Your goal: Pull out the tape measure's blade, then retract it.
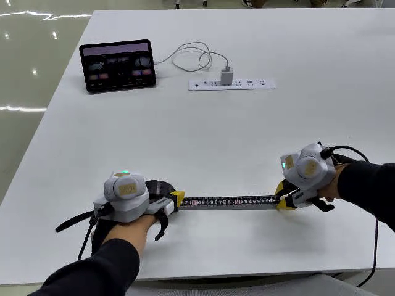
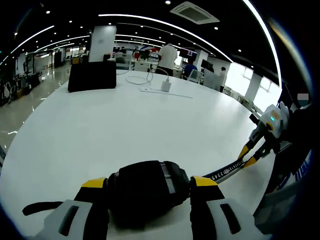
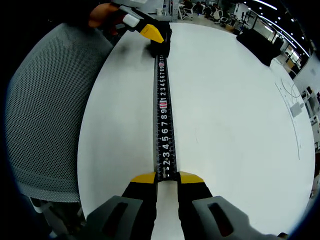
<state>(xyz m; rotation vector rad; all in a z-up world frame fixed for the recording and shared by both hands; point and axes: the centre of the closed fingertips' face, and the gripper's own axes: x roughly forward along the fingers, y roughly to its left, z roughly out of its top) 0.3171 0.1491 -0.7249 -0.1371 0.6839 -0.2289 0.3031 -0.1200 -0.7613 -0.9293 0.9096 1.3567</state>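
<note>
A broad white counter (image 1: 203, 135) spreads before us, with glossy floor (image 1: 24, 68) beyond its left edge. In the left gripper view we see a bright open office with ceiling lights and people standing far behind it. At the far side of the counter a black rectangular tablet (image 1: 117, 65) stands propped with its screen lit. Near it on the right lies a flat white power strip (image 1: 247, 84) carrying a small white charger plug (image 1: 226, 76). A thin white cable (image 1: 191, 57) loops from the plug back toward the tablet. Close to us, near the front edge, our left claw (image 1: 174, 200) is closed around the black, rounded tape measure case (image 2: 145, 192). Its yellow-tipped jaws press the case from either side, and the case rests on the counter. From the case the dark blade with pale numerals (image 3: 162, 115) runs out straight and flat along the counter to our right claw (image 3: 167, 177). That claw is narrowed to a pinch on the blade's free end, its yellow tips touching the strip on both sides. The two claws sit well apart, with the drawn-out blade between them. In the right gripper view a grey mesh chair back (image 3: 45, 120) stands just beside the counter's edge, on the left of that view.
</note>
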